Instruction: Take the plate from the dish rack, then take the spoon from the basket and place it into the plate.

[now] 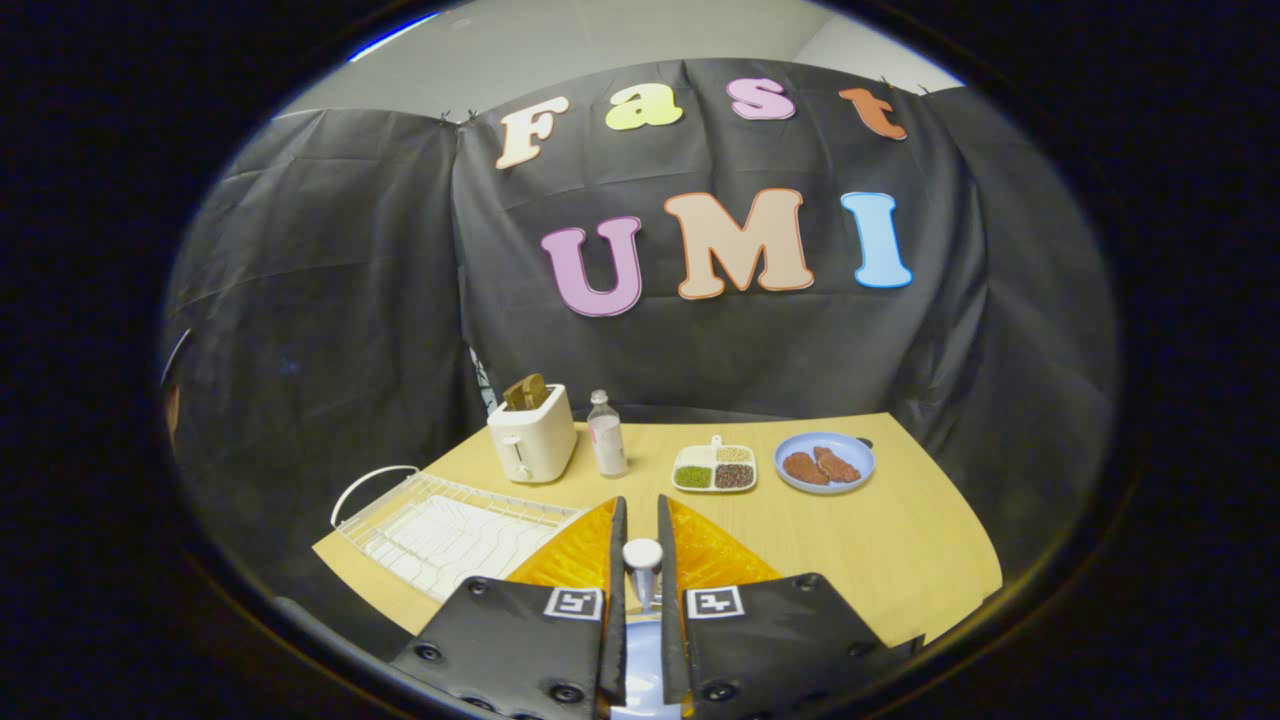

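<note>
1. The tongs [640,505] sit at the lower centre of the picture. They are narrowed to a slim gap, and both fingers appear to press on the spoon [642,555].
2. The spoon stands upright between the fingers, its white rounded end uppermost and a thin shiny stem below it.
3. It looks light and stiff. The smooth stem could slip or twist in the pinch, so a hold low on the stem, close to its balance, seems safest.
4. A pale blue surface [640,672] shows low between the fingers. It may be the plate, though I cannot tell for sure.
5. The white wire dish rack [450,530] lies at lower left on the counter [900,540], with no plate in it.
6. No brand or writing can be read. The bottle [606,435] at mid-picture has a label too small to make out, and the tongs carry only square black-and-white markers.
</note>
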